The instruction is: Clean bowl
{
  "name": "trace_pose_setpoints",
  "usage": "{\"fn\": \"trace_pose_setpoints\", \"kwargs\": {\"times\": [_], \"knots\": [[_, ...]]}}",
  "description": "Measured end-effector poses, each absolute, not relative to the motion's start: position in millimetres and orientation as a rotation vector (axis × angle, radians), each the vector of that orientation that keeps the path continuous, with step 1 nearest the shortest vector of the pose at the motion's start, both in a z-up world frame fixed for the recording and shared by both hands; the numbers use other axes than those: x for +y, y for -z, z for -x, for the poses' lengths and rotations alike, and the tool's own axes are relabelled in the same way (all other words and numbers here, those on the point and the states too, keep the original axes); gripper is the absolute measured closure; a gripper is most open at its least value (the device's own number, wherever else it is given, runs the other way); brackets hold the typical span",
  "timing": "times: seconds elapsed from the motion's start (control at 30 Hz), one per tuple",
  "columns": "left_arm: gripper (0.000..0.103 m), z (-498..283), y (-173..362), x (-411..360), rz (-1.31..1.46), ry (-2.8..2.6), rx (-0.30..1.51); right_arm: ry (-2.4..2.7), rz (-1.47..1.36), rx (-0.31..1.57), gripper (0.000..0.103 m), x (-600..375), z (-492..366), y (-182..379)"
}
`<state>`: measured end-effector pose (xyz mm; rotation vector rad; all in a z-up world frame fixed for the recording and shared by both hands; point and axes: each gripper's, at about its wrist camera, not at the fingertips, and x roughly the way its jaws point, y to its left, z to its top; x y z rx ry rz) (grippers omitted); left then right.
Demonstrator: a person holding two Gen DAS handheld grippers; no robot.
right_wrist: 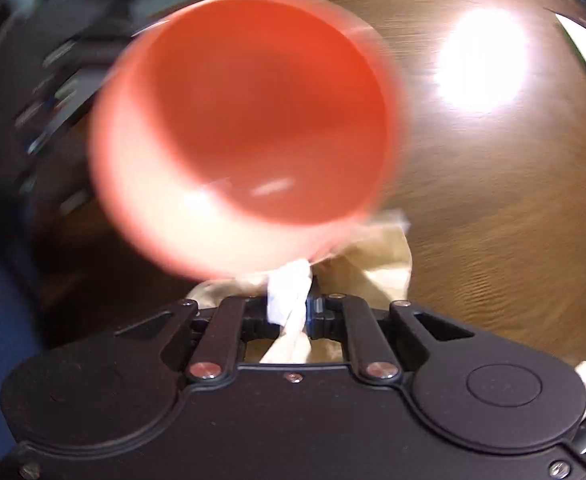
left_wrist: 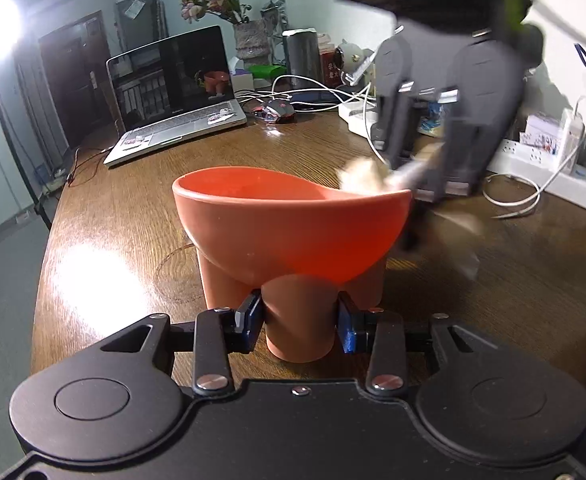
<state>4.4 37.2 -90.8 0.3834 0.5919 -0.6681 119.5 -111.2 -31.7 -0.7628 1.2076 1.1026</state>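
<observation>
An orange bowl (left_wrist: 289, 224) on thick legs stands on the wooden table (left_wrist: 133, 208). My left gripper (left_wrist: 299, 322) is shut on the bowl's front leg (left_wrist: 299, 320). My right gripper (left_wrist: 421, 184) comes down from the upper right at the bowl's right rim, shut on a beige cloth (left_wrist: 363, 176), blurred with motion. In the right wrist view the bowl's inside (right_wrist: 253, 112) fills the middle, and the cloth (right_wrist: 293, 292) is pinched in my right gripper (right_wrist: 293, 308) just below the near rim.
An open laptop (left_wrist: 173, 96) sits at the back left. A mouse (left_wrist: 273, 111), white cables (left_wrist: 333, 92), power strips (left_wrist: 549, 168), a dark canister (left_wrist: 303, 56) and a flower vase (left_wrist: 249, 40) crowd the back and right.
</observation>
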Motion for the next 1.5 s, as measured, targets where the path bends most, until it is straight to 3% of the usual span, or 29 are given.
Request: {"fn": "trace_pose_setpoints", "kwargs": {"times": [0.3,0.63,1.03,1.37,1.4,1.47,1.5], "knots": [[0.065,-1.0,93.6,34.0,-0.424,0.680,0.576,-1.369,0.697,1.006,0.092,-56.7,-98.8,-36.1],[0.066,-0.4,94.5,34.2,-0.413,0.674,0.584,-1.268,0.682,0.866,0.092,-21.1,-162.7,-34.6],[0.065,-32.4,108.7,29.1,-0.316,0.588,0.742,-0.795,0.566,0.864,0.092,-88.4,-212.7,14.1],[0.064,-52.6,109.5,19.3,-0.304,0.505,0.762,-0.529,0.591,0.883,0.092,-134.7,-258.3,61.6],[0.064,-51.9,110.1,19.3,-0.305,0.497,0.771,-0.509,0.590,0.885,0.091,-138.2,-265.9,62.9],[0.058,-50.6,111.2,19.5,-0.308,0.483,0.786,-0.480,0.578,0.918,0.072,-141.7,-282.6,66.3],[0.055,-48.9,111.2,20.5,-0.305,0.481,0.789,-0.480,0.581,0.929,0.068,-141.9,-288.6,65.6]]}}
